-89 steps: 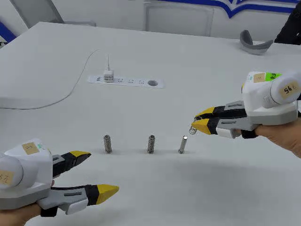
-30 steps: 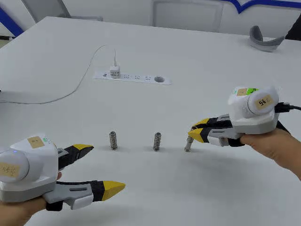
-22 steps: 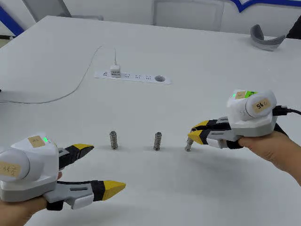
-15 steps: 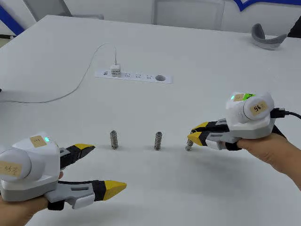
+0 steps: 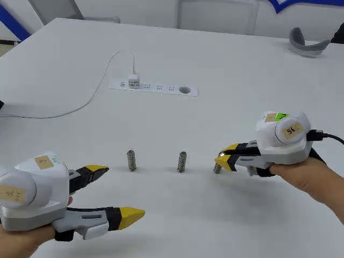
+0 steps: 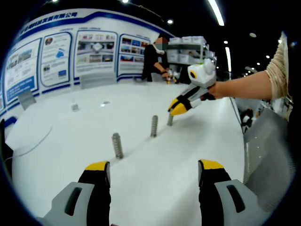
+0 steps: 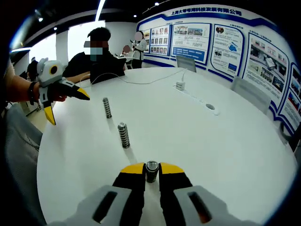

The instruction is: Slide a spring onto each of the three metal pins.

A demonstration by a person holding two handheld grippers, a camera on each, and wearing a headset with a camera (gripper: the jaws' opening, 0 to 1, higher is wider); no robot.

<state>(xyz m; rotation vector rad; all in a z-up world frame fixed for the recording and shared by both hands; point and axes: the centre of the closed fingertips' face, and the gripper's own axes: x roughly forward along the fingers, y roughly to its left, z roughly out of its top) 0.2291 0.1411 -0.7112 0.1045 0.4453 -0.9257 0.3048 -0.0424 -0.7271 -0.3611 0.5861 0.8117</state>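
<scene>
Ok, left side first. Left claw (image 5: 123, 192): jaws spread wide, nothing held, same pose as 3 s back. Ahead of its tips, well apart: first spring (image 5: 131, 160), upright on its pin. Further right, about midway between the two claws: second spring (image 5: 182, 162), also upright on its pin. Both untouched since the earlier frames.

Right claw (image 5: 219, 159): clenched on third spring (image 5: 216, 168), tips down close to the table (image 5: 242, 107). 3 s back: same spring held in the air, up and right of a bare third pin (image 7: 151, 165). Now seated over that pin, with its round top end between the yellow tips in the right gripper view. Claw lower than 1 s ago too.

Beyond both claws, well apart: power strip (image 5: 154, 87) with white plug (image 5: 134, 81).
</scene>
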